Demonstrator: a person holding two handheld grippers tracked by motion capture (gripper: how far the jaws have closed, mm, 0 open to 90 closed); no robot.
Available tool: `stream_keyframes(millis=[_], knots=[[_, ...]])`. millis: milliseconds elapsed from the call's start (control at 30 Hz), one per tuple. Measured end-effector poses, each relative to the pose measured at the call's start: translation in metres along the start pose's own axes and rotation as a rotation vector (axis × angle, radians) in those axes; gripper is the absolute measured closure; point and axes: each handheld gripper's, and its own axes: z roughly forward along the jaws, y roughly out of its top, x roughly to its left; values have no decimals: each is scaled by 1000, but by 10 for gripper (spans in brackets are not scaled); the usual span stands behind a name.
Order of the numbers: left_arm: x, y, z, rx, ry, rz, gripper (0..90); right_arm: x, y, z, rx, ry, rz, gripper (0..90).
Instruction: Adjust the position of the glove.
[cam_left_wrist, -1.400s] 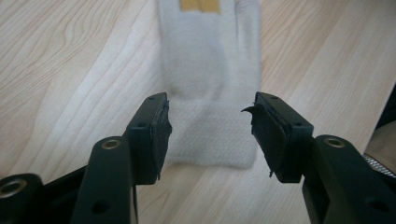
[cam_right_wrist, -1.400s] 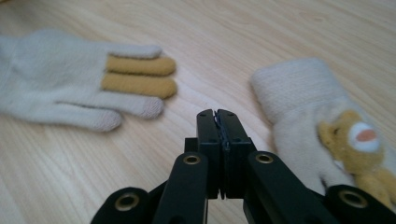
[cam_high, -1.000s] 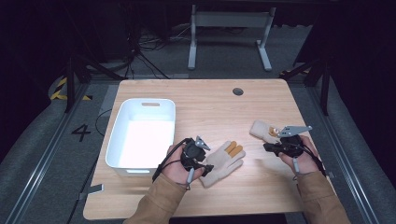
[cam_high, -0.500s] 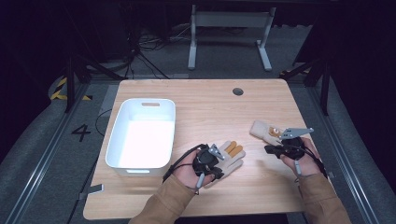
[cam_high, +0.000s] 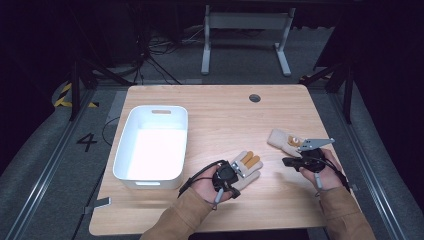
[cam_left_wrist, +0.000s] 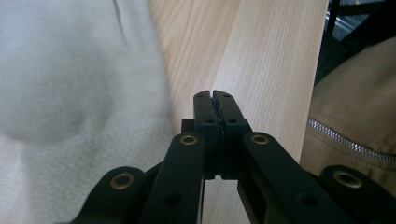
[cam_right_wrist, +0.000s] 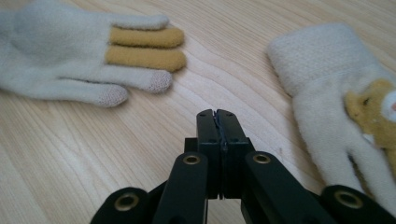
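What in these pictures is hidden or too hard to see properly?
- Left glove: in the high view, the left hand-held gripper and hand cover its cuff and palm.
- Right glove: in the high view, the right hand-held gripper's grey plate hides its fingers; the right gripper view's edge cuts them off.
- White bin: glare washes out its floor in the high view.
- Left gripper view: the glove is a blurred close-up.

A bin (cam_high: 150, 150) is sitting on the left part of the bench (cam_high: 225, 115). A glove (cam_high: 246, 167) is lying to the right of the bin, near the front edge, with the left gripper (cam_high: 235, 172) resting over its near end. A second glove (cam_high: 284, 142) is lying farther right, well apart from the first, with the right gripper (cam_high: 290, 161) sitting just in front of it.
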Motion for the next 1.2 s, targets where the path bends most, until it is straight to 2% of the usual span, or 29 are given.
stream_keyframes(millis=[67, 333, 367, 500, 667, 800, 867, 1000, 1200], knots=[[1, 0, 5, 25, -5, -2, 897, 1, 0, 1, -2, 5, -2, 900], [2, -2, 12, 67, -9, -16, 897, 1, 0, 1, -5, 6, -8, 900], [3, -2, 13, 77, 17, -21, 897, 1, 0, 1, -5, 6, -9, 900], [7, -4, 14, 88, 35, -33, 897, 2, 0, 1, -4, 8, -9, 900], [12, -7, 10, 86, 81, -54, 897, 2, 1, 1, -6, 9, -8, 900], [17, -9, 6, 77, 101, -78, 897, 2, 1, 0, -9, 12, -9, 900], [22, -11, 4, 67, 133, -93, 897, 2, 1, 1, -7, 10, -8, 900], [26, -11, 4, 62, 152, -100, 896, 2, 1, 1, -7, 9, -11, 900], [35, -14, 1, 15, 194, -135, 896, 4, 1, 2, 1, 8, -9, 900]])
